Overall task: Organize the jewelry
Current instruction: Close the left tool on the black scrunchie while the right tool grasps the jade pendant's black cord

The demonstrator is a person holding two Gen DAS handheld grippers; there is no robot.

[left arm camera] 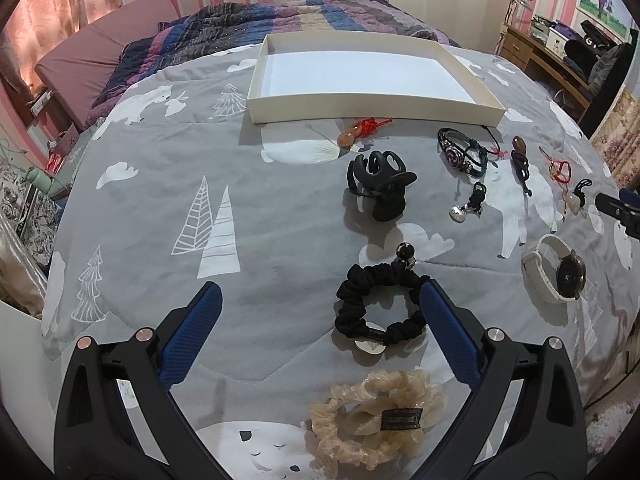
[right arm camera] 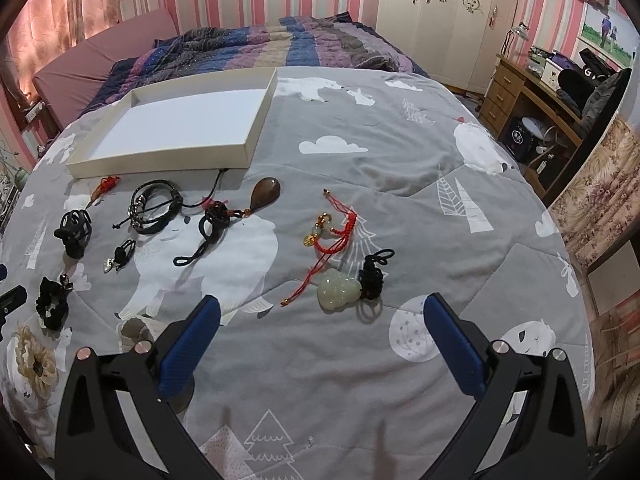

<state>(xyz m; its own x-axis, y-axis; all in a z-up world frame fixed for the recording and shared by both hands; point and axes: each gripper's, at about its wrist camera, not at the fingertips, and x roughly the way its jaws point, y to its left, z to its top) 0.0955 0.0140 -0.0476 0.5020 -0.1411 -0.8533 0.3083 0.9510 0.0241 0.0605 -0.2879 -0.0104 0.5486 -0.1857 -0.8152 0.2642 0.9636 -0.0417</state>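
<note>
Jewelry lies scattered on a grey printed bedspread [left arm camera: 280, 216] in front of a shallow white box [left arm camera: 372, 100] [right arm camera: 160, 160]. My left gripper [left arm camera: 320, 312] is open just above the cloth, its right finger touching a black scrunchie [left arm camera: 380, 308]; a beige scrunchie [left arm camera: 376, 420] lies below it. Further off sit a black hair claw [left arm camera: 380, 184], a black leather bracelet [left arm camera: 464, 152] and a white-strap watch [left arm camera: 556, 276]. My right gripper [right arm camera: 320, 320] is open with nothing between its fingers, just short of a pale jade pendant [right arm camera: 338, 290] with a black knot and a red cord charm [right arm camera: 332, 232].
A brown teardrop pendant [right arm camera: 266, 192] on a black cord, a small silver charm [right arm camera: 116, 260] and an orange gourd charm [left arm camera: 350, 138] also lie on the spread. A striped quilt [right arm camera: 280, 44] is piled behind the box. A wooden desk [right arm camera: 532, 92] stands at the right.
</note>
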